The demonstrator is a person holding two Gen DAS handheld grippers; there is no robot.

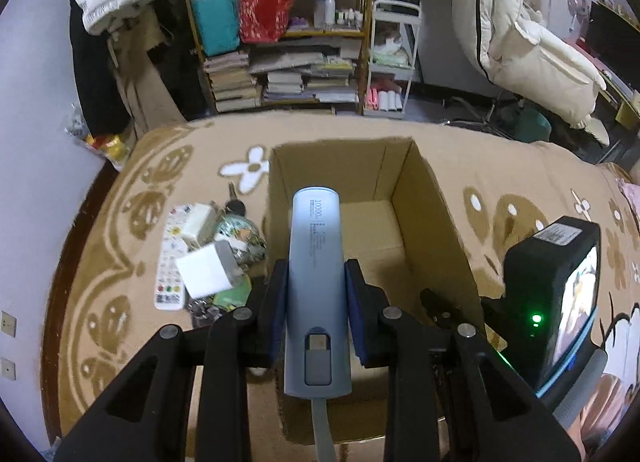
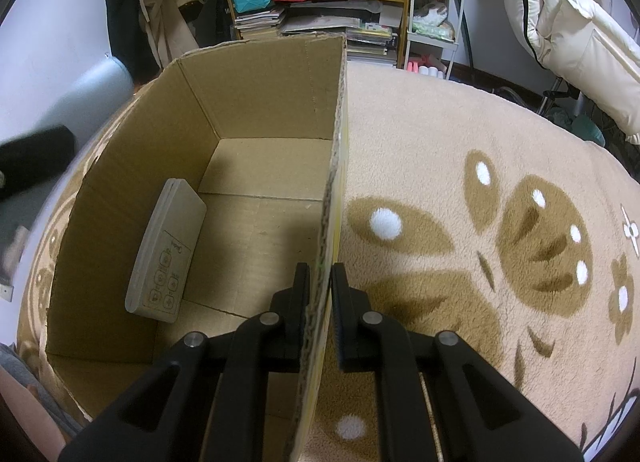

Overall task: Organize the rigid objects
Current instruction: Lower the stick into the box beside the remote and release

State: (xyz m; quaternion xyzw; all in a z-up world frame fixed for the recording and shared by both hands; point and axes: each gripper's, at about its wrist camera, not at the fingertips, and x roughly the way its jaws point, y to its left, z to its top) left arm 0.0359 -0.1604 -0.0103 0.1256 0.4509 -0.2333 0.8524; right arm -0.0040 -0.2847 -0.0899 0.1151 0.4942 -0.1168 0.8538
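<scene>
Left wrist view shows the left gripper [image 1: 316, 282] pinching a pale blue power bank [image 1: 316, 262] between its blue pads [image 1: 280, 302], the bank pointing forward above the open cardboard box [image 1: 432, 221] that sits on a beige patterned blanket [image 1: 500, 165]; left of the box lies a small heap of things, among them a white remote [image 1: 170, 262], a white charger block [image 1: 208, 274] and a key [image 1: 234, 197]; right wrist view shows the right gripper [image 2: 320, 302] pressed onto the box's right wall [image 2: 336, 165], one finger inside and one outside; a flat beige remote-like slab [image 2: 168, 250] leans against the box's left inner wall, its lower edge on the floor of the box.
</scene>
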